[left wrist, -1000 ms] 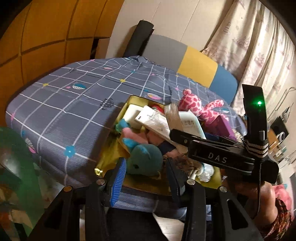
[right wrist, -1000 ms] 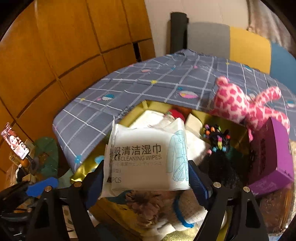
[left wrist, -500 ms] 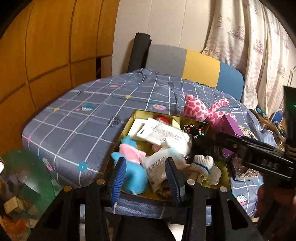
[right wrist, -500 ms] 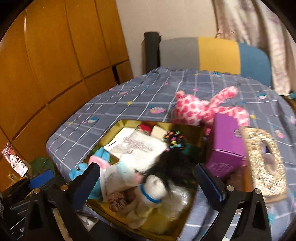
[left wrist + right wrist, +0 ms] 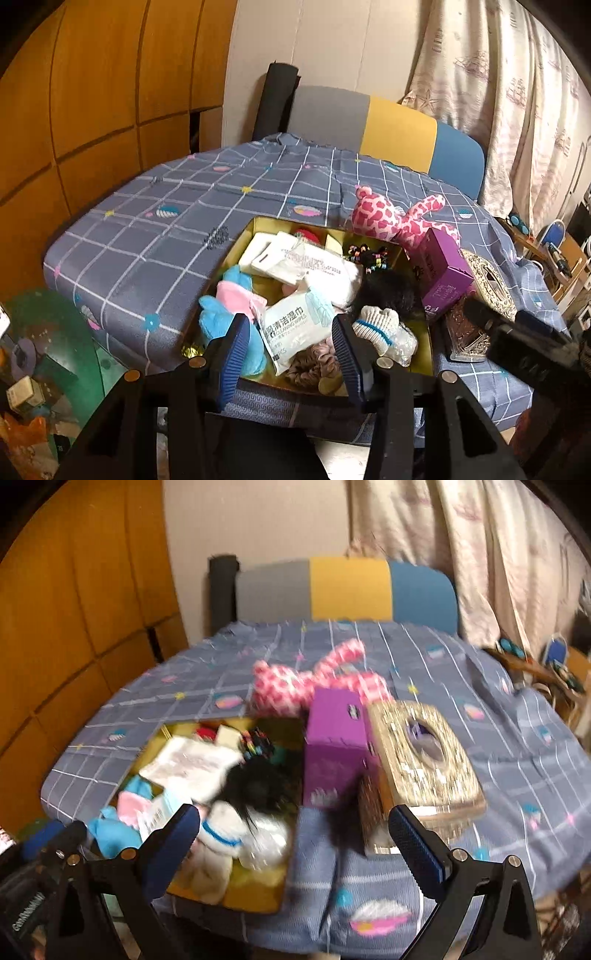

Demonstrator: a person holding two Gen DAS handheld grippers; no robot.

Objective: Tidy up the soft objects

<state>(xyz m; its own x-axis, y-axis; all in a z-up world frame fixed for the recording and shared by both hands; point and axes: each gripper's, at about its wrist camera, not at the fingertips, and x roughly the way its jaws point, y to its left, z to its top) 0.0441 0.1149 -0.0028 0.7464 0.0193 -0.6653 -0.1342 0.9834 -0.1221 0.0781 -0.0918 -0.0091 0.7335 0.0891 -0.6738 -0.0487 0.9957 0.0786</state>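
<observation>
The wipes pack, just released, is lying in the tray. Right claw is being held wide, empty; left claw half-open, empty. Sorting is being continued.

One gold tray, one pink plush, one purple box, one tissue box, two wipes packs.
</observation>
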